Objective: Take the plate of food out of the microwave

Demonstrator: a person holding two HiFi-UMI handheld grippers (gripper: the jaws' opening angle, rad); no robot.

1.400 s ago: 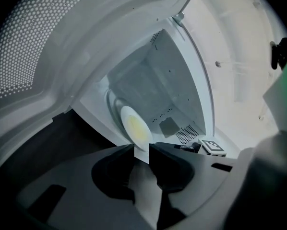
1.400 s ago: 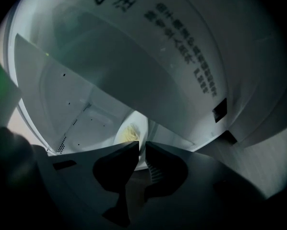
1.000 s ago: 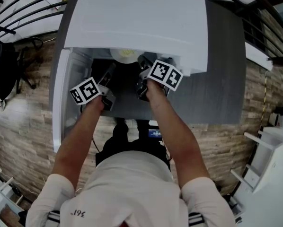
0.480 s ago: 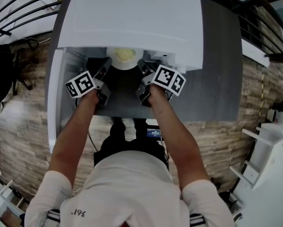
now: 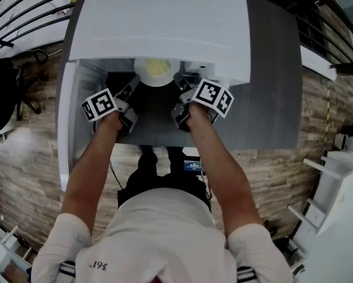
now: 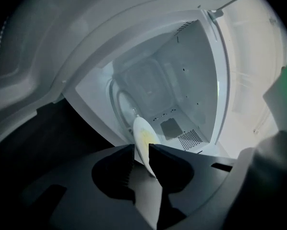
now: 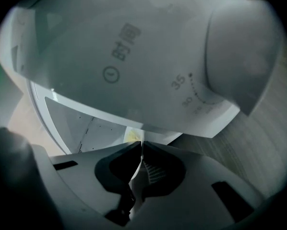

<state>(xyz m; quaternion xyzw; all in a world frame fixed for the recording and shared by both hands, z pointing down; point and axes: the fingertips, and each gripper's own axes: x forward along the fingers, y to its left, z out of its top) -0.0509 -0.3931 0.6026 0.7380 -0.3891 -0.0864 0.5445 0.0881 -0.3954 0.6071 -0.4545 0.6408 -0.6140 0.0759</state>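
White plate with yellow food hangs at the mouth of the microwave, between the two tongs. The left gripper clamps one rim and the right gripper pinches the opposite edge, both nearly closed.

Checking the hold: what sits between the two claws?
The round white plate of yellow food, its rim clamped by left claw and right claw; head view shows it.
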